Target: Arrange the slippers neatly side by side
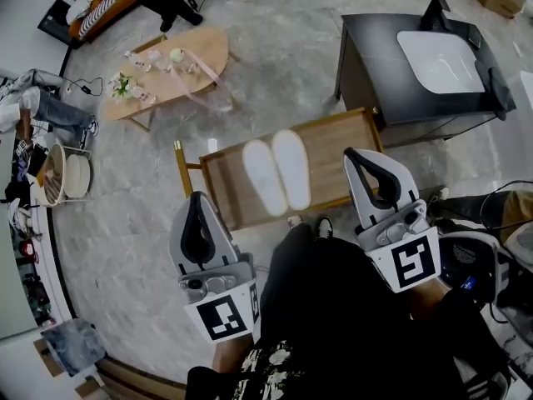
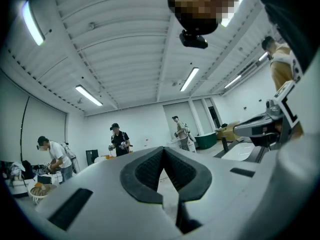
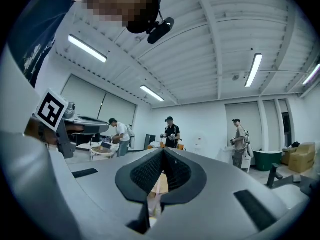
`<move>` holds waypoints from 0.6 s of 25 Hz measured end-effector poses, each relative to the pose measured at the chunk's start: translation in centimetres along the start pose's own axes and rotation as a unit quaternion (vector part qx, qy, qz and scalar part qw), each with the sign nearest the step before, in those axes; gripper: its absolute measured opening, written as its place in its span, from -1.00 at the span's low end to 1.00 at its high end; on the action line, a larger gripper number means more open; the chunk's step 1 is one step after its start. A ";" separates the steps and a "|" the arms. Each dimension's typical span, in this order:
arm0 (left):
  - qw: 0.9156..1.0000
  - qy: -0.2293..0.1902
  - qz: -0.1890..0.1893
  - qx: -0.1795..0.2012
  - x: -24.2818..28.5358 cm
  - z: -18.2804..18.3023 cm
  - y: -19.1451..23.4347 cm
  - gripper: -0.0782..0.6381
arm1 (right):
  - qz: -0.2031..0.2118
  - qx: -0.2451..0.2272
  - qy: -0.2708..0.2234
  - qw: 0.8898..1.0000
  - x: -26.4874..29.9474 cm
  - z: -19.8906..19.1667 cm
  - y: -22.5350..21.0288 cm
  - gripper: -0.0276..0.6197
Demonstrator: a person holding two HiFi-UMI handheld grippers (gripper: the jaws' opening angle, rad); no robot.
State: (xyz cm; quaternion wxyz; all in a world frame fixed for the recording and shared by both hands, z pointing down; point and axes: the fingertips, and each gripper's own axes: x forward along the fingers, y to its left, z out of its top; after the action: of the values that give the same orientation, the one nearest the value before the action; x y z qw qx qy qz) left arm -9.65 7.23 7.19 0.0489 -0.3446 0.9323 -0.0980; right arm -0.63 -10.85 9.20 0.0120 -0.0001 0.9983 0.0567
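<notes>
Wooden bench (image 1: 329,152) mid-frame holds slippers (image 1: 279,173) side by side, untouched between left gripper (image 1: 200,200) and right gripper (image 1: 356,155), fingers closed, empty.

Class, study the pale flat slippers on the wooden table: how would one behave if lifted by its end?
The left pale flat slipper looks thin, so probably light and may droop when lifted. Lying flat on the wooden table, it should slide rather than roll.

The right gripper (image 1: 360,158) hides a corner of the wooden table (image 1: 333,140); clutter (image 1: 125,84) on the oval table (image 1: 204,52) is indistinct.
</notes>
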 end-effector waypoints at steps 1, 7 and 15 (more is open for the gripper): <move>1.000 0.000 -0.001 0.001 -0.2 -0.1 -0.1 -0.77 | -0.001 0.003 0.002 1.000 -0.2 -0.2 0.0 -0.92; 1.000 0.000 0.000 -0.006 -0.2 0.2 -0.4 -0.77 | 0.012 -0.003 0.002 1.000 0.0 0.1 0.0 -0.92; 1.000 0.017 0.008 -0.009 -0.9 -1.0 0.7 -0.77 | 0.026 0.003 -0.003 1.000 0.7 -0.3 1.3 -0.92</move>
State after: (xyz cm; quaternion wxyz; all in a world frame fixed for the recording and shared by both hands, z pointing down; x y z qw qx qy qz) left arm -9.54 8.50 8.07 0.0307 -0.3360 0.9366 -0.0950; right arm -1.31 -9.58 9.66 0.0138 0.0266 0.9981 0.0539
